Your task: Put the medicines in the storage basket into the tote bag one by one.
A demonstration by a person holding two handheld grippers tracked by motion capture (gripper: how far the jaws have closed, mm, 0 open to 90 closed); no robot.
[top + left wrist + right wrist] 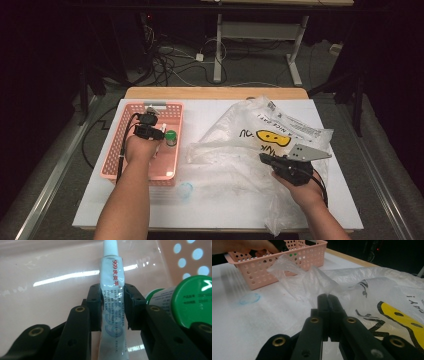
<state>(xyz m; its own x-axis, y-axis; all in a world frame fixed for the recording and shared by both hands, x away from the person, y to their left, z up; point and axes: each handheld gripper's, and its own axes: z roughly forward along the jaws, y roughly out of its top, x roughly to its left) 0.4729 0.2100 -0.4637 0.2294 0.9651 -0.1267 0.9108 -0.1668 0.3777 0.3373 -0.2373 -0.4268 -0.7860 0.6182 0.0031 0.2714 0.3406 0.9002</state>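
Observation:
A white ointment tube [111, 285] with red lettering and a ribbed cap lies between the pads of my left gripper [111, 293], which is shut on it inside the pink perforated basket [167, 105]. In the high view that left gripper [149, 124] points down into the basket. Right beside it stands a green-capped bottle [171, 136] [192, 300]. My right gripper [265, 159] [328, 298] is shut on a raised fold of the clear plastic bag [235, 140] [312, 281]. The bag carries a yellow smiley print [272, 136].
A small clear bluish ring [186, 189] [249, 298] lies on the white tabletop [125, 210] in front of the basket [287, 263]. The crumpled bag spreads over the table's right half. Beyond the table's far edge are floor cables and a desk frame [217, 50].

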